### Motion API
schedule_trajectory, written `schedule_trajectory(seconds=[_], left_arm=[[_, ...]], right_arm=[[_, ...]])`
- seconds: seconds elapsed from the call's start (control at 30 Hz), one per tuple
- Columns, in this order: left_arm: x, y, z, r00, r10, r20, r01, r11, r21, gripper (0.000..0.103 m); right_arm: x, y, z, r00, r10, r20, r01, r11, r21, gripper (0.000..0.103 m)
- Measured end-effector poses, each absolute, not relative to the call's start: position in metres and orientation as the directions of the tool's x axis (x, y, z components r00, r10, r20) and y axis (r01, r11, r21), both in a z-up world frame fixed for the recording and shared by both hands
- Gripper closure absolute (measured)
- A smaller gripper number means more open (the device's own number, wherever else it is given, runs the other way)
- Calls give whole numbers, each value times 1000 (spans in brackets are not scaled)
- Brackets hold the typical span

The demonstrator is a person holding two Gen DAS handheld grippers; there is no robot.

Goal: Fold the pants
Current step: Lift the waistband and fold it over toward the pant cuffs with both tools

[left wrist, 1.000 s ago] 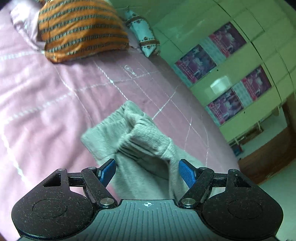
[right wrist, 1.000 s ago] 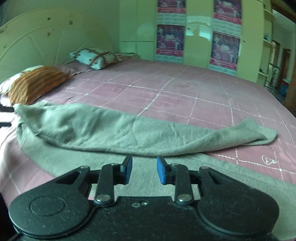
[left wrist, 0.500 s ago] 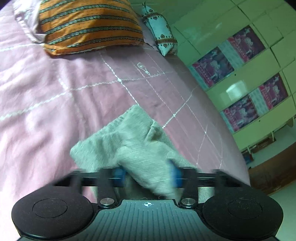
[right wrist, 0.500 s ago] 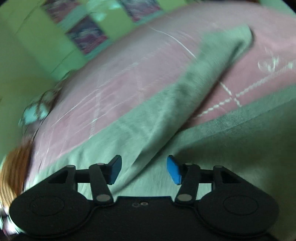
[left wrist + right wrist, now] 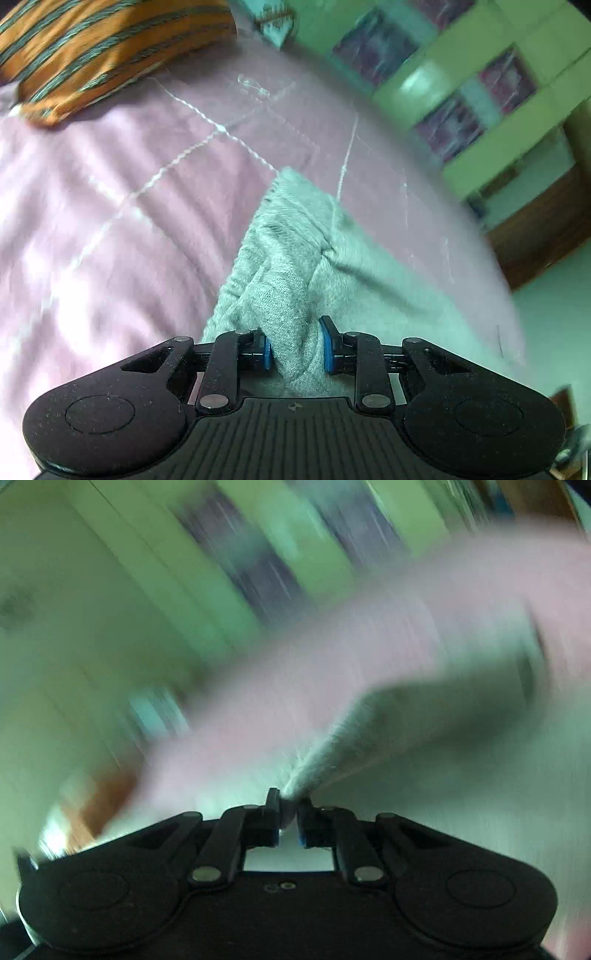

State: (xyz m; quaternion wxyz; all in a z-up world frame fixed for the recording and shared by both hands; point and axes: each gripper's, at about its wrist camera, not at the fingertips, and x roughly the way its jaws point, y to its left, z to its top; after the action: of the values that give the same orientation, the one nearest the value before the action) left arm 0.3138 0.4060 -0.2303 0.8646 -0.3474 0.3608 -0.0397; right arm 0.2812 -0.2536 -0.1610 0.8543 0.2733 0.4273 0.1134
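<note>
- Left wrist view: left gripper (image 5: 295, 345) clenched on a bunched ridge of the pants (image 5: 291, 258), cloth between its jaws.
- Right gripper (image 5: 287, 814) pinches a pants edge; view blurred.
- Step: both ends grasped; next, lift and carry over together.

both wrist views: low over bed (image 5: 110, 221) | share pants (image 5: 288, 280)

Bedspread (image 5: 110, 229) open leftward; striped pillow (image 5: 103, 48) blocks far-left.

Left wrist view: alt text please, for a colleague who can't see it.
The left gripper is shut on a bunched fold of the grey pants, which lie on a pink bedspread. A striped orange pillow sits beyond.
</note>
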Motion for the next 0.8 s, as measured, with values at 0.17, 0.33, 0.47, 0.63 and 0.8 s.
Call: schedule_trajectory(seconds=[0.17,0.33,0.47,0.63,0.8], left_arm=[[317,400,-230,761,-287,-582,-217,733,-645,74],[333,391,-218,752,-255,-608,-230,764,-604,77],[319,402,-187,812,-314,-493,-115,740,-662,79],[323,402,-208,707,-269,-654,-131,859,-495,79],[320,399,-204,718,-244,-651,-151,859,-489,79]], right_arm=[[270,-261,-167,718,372,-588,137,752,644,89],[287,-251,-163,672,339,-658,157,804,574,103],[271,-248,-119,743,385,-547,54,780,623,103],[258,-256,-135,700,384,-602,35,823,567,103],[263,-251,-166,666,361,-653,106,821,562,103]])
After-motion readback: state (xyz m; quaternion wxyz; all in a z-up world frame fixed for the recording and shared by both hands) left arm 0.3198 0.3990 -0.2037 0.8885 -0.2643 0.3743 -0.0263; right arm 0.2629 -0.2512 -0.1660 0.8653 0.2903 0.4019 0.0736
